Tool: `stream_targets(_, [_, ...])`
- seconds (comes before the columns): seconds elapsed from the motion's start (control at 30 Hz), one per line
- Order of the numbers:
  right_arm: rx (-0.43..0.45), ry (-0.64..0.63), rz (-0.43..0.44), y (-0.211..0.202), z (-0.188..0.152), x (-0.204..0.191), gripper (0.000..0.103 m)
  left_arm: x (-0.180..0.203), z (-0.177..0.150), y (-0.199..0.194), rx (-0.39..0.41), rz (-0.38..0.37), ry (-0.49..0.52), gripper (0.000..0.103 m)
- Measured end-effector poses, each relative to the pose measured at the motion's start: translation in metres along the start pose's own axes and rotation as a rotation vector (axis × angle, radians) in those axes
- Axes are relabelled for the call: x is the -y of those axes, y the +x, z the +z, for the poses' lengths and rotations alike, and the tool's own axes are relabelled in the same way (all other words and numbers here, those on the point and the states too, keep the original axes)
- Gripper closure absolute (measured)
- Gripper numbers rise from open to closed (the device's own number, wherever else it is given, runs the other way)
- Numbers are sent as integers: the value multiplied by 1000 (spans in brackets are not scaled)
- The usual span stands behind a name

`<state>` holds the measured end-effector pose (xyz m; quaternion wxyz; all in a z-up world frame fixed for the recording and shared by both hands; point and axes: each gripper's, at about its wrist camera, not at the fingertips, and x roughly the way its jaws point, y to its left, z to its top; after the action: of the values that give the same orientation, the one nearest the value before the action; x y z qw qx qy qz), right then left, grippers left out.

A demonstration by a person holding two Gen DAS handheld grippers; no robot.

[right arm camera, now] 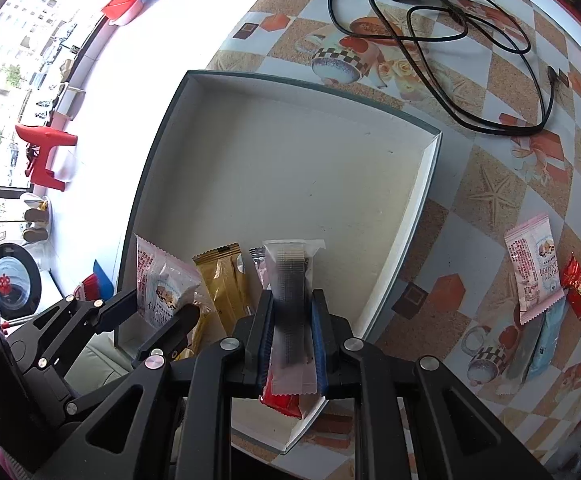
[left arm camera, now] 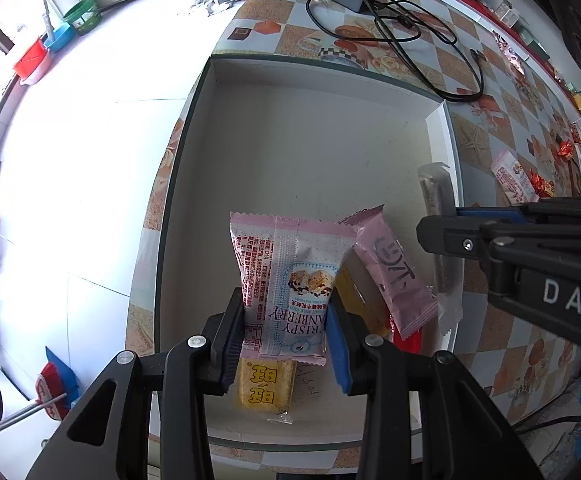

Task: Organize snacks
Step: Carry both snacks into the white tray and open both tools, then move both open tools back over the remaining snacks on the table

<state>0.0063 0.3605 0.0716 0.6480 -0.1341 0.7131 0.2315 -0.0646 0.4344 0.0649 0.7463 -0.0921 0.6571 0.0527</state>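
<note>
My left gripper is shut on a pink-and-white cranberry crisp packet, held over the near end of a shallow white box. Under it lie a yellow packet, a pink packet and a red packet. My right gripper is shut on a clear-wrapped dark wafer stick, above the box's near right corner. The left gripper with its cranberry packet shows at left there, beside a gold packet.
On the patterned tablecloth to the box's right lie another cranberry packet, a red candy and a light blue packet. A black charger with tangled cable lies beyond the box. The table edge runs along the box's left side.
</note>
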Motion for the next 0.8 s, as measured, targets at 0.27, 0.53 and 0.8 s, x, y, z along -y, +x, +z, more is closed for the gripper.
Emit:
stream_targets(0.27, [-36,-5,-1,12,15,-11,84,0,0,-1,-11,1,-13,35])
stream_targets(0.53, [-27,24,-10,8,12,0,34,4,2,-7,-6,15,-20,23])
stream_targets(0.8, [-36,106,-40,6,4,34,0,14,3,-8,-16,26,-7,23])
